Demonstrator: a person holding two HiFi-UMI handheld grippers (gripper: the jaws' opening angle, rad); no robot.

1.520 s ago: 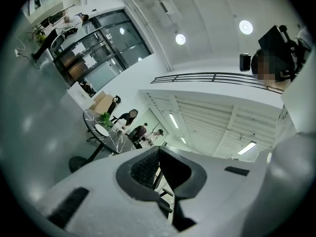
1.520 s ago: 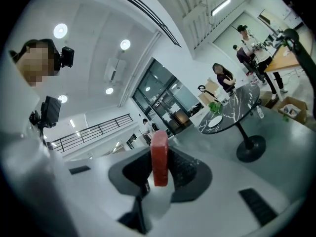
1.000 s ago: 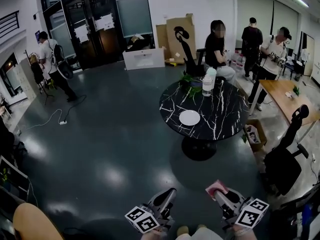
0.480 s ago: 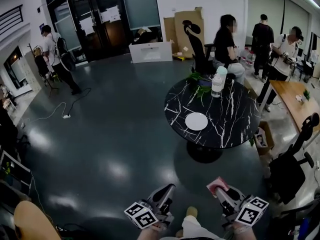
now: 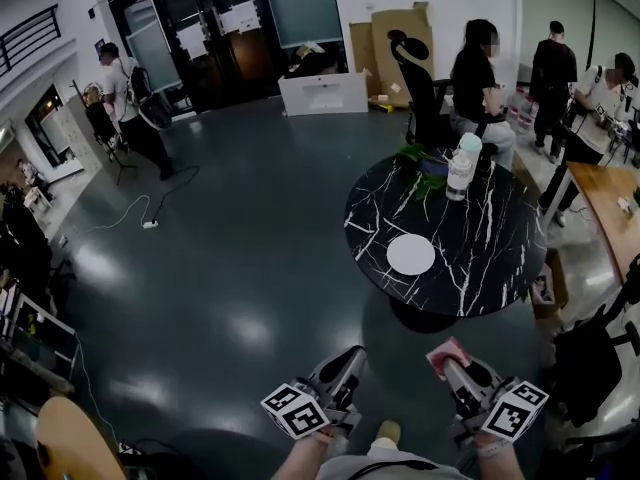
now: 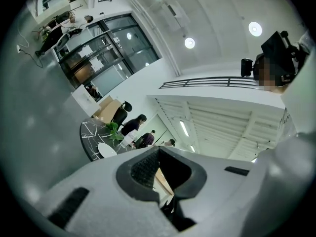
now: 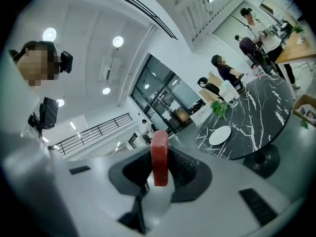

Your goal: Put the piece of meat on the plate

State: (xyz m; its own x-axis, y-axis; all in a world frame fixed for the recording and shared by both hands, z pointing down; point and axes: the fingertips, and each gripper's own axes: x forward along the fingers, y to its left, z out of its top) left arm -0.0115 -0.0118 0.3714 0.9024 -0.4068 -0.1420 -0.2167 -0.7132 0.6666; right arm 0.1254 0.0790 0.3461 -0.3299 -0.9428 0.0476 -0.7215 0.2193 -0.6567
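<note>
**Meat in the right jaws, plate well apart on the round tabletop**

In the head view the lower edge of the frame cuts off both grippers, and only a little of the hands shows behind the marker cubes. The piece of meat (image 5: 446, 350) appears there only as a small pink corner at the tip of the right gripper (image 5: 450, 360), so its shape cannot be read from this view. The right gripper view shows it better: a red slab stands upright between the jaws, which pinch it from both sides. The left gripper (image 5: 350, 360), at the lower middle of the frame, has its jaws a little spread with nothing between them.

The plate (image 5: 411, 254) is white and round. It lies on the near part of a round black tabletop (image 5: 490, 268) with white veins, right of the centre of the frame and well apart from both grippers. In the left gripper view the body of the gripper hides part of the plate. At the far edge of the tabletop stand a pale bottle (image 5: 462, 166) and a green plant (image 5: 420, 158), with a black office chair (image 5: 420, 78) just behind them. The foot of the table is half hidden under its top.

The floor (image 5: 230, 268) is dark and glossy, with soft spots of lamp light. Cardboard boxes (image 5: 395, 38) lean at the far wall in the upper middle. A wooden desk (image 5: 610, 193) is cut off by the right edge.
</note>
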